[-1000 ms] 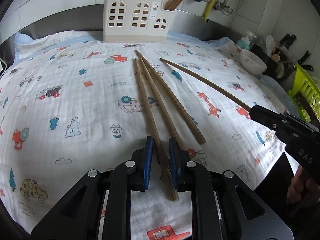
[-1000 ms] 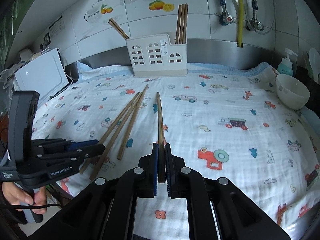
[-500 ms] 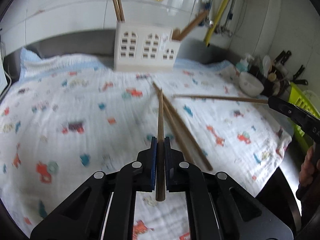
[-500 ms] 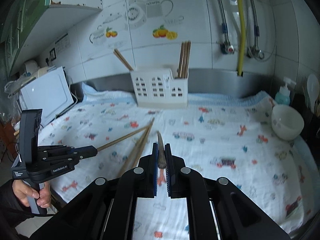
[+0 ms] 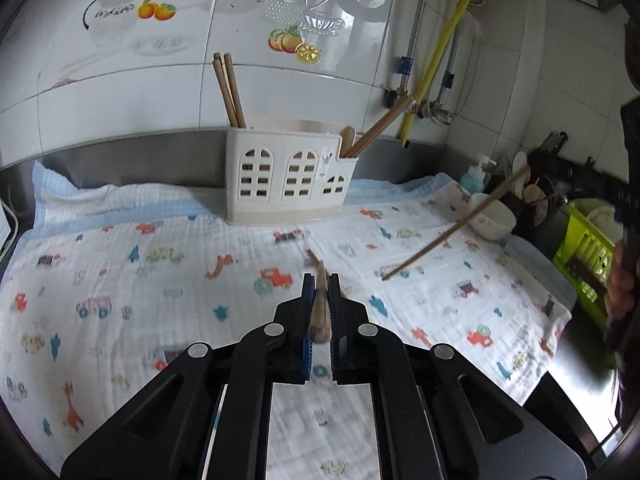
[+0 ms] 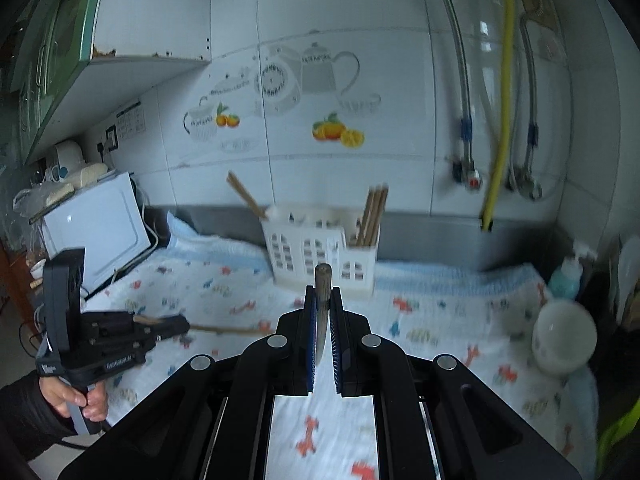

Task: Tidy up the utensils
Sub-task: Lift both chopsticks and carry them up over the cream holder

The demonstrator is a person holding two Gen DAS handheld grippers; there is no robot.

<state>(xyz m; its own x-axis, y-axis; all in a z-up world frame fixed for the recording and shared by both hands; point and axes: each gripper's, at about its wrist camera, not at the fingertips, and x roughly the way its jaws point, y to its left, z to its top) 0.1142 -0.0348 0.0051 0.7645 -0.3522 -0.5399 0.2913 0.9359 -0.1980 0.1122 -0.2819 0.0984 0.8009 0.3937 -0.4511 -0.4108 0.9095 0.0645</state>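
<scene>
Wooden chopsticks sit clamped in each claw — tilt tips down, aim into the white holder openings.

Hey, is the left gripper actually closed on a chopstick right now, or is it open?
Shut. The left gripper has its pads pressed on both sides of a chopstick, which is held clear above the cloth.

Faint white lettering on left gripper, perhaps illegible.

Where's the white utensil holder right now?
In both wrist views the white utensil holder stands at the far edge of the printed cloth, against the tiled wall, left of the white bowl.
</scene>
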